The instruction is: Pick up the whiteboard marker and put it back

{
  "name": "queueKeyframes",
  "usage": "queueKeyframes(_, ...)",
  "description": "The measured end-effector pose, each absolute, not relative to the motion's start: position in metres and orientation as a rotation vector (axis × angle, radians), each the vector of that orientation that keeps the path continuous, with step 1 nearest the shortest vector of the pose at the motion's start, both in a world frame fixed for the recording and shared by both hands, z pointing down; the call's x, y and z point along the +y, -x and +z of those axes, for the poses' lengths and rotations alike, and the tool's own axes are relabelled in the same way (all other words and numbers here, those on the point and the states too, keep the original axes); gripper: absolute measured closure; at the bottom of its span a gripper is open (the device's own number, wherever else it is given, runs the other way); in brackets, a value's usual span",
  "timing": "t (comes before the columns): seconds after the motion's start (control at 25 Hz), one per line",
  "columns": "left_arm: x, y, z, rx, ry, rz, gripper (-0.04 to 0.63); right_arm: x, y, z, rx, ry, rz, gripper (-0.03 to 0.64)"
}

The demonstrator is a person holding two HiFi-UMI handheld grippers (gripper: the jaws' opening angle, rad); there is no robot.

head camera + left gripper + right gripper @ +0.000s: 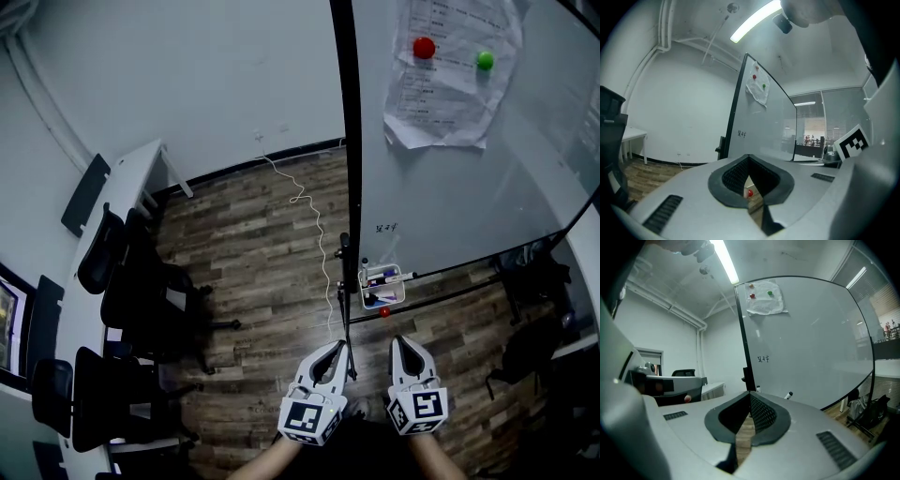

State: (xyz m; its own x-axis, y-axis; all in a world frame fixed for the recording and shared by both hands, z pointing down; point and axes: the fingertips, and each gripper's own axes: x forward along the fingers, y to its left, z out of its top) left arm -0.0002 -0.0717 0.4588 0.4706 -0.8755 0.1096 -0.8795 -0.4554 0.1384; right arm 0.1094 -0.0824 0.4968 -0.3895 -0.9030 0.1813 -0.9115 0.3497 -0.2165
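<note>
Whiteboard markers (pixel 380 277) lie in a small clear tray (pixel 403 292) hung on the lower rail of the whiteboard (pixel 450 169). A red round thing (pixel 383 311) sits just below the tray. Both grippers hover side by side over the wooden floor, short of the tray. My left gripper (pixel 343 349) is shut and empty. My right gripper (pixel 397 342) is shut too, with nothing in it. In the right gripper view a marker tip (pixel 789 394) sticks up ahead of the right gripper (pixel 750 392). The left gripper view shows the red thing (pixel 750 192) through the left gripper (pixel 749 157).
A crumpled paper (pixel 450 75) hangs on the board under a red magnet (pixel 424 47) and a green magnet (pixel 485 60). Black chairs (pixel 141 291) and a white desk (pixel 94 272) stand at the left. A white cable (pixel 314 225) trails across the floor. A dark bag (pixel 539 347) sits at the right.
</note>
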Motion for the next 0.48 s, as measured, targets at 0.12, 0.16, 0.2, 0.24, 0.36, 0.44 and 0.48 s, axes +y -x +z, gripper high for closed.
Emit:
queueKeyframes(0.12,-0.073,-0.003,0.457,-1.514,-2.557,0.034,0.591,-0.077,-0.113,0.493,-2.551,-1.734,0.438,0.603)
queueKeyframes(0.16,-0.073,-0.004,0.457,-1.507,-2.563,0.032,0.591,-0.075,-0.114,0.491,-2.548,-1.740,0.434,0.603)
queueKeyframes(0.2,-0.074,-0.004,0.456,-1.500,-2.568,0.029,0.591,-0.075,-0.115,0.490,-2.544,-1.747,0.428,0.603)
queueKeyframes(0.24,-0.076,-0.005,0.456,-1.492,-2.574,0.026,0.591,-0.076,-0.116,0.489,-2.540,-1.755,0.421,0.603)
queueKeyframes(0.36,-0.081,-0.007,0.455,-1.460,-2.592,0.018,0.590,-0.079,-0.117,0.487,-2.526,-1.783,0.418,0.603)
queueKeyframes(0.44,-0.081,-0.008,0.452,-1.442,-2.606,0.010,0.590,-0.076,-0.116,0.484,-2.524,-1.794,0.431,0.603)
queueKeyframes(0.48,-0.081,-0.008,0.451,-1.437,-2.612,0.008,0.590,-0.075,-0.114,0.483,-2.526,-1.796,0.431,0.603)
